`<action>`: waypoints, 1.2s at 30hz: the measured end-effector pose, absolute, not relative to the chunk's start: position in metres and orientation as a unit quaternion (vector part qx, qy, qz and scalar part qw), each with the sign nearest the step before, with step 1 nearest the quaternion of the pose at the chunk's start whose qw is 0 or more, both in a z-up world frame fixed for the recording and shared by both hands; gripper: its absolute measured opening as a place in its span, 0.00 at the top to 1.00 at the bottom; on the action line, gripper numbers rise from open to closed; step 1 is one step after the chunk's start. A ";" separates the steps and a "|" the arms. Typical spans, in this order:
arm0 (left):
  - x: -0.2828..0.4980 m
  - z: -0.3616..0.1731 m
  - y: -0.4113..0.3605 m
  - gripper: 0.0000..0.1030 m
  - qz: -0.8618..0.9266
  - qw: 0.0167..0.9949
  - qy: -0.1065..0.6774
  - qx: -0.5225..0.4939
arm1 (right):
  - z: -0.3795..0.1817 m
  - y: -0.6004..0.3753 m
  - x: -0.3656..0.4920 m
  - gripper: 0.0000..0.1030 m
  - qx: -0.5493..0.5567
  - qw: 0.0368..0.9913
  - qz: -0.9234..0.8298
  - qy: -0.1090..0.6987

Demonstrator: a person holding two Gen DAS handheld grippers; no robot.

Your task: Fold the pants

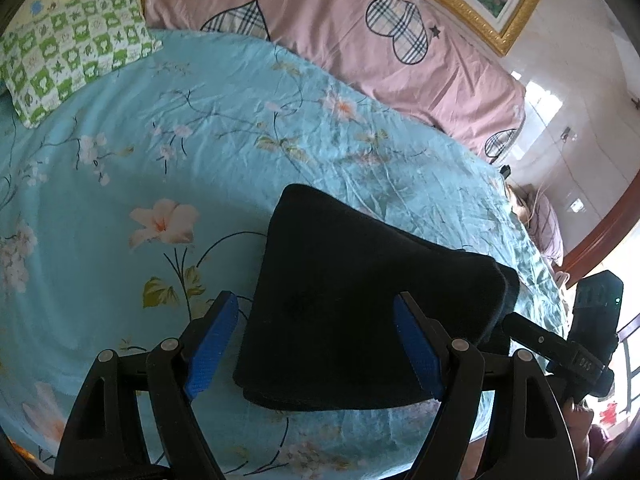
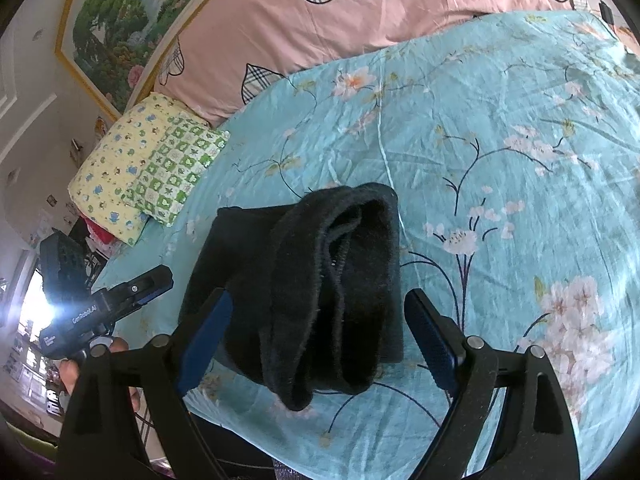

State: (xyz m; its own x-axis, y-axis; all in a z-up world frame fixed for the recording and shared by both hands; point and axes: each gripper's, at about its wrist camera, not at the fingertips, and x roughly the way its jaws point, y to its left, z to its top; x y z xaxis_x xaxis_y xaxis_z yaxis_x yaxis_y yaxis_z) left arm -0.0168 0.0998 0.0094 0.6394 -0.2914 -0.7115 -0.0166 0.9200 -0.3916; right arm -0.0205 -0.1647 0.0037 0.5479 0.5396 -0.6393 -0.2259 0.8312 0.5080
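The black pants lie folded into a thick rectangular bundle on the blue floral bedsheet. My left gripper hovers over the bundle's near end. It is open, with its blue pads wide apart on either side of the cloth. In the right wrist view the pants show their layered folded end. My right gripper is open too and straddles that end without pressing on it. Each view catches a finger of the other gripper: the right one and the left one.
A pink duvet with plaid hearts lies along the far side of the bed. A green checked pillow and a yellow one sit at one end. A gold-framed painting hangs on the wall. A hand holds the left gripper.
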 end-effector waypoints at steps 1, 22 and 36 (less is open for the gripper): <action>-0.014 0.006 0.100 0.22 -0.078 0.884 0.422 -0.186 | 0.002 -0.166 -0.019 0.14 0.186 0.859 0.221 0.422; 0.034 -0.044 0.101 0.22 -0.085 0.844 0.481 -0.221 | -0.031 -0.170 0.017 0.18 0.220 0.826 0.273 0.441; 0.038 -0.043 0.103 0.63 -0.127 0.833 0.468 -0.266 | -0.037 -0.170 0.027 0.47 0.274 0.794 0.311 0.445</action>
State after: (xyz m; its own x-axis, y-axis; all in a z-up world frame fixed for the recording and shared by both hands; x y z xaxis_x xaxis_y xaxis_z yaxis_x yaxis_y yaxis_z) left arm 0.0375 0.1033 -0.0430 0.5298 -0.4607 -0.7121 -0.0363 0.8265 -0.5617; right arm 0.0269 -0.1704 -0.0371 0.4109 0.7371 -0.5364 -0.2504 0.6570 0.7111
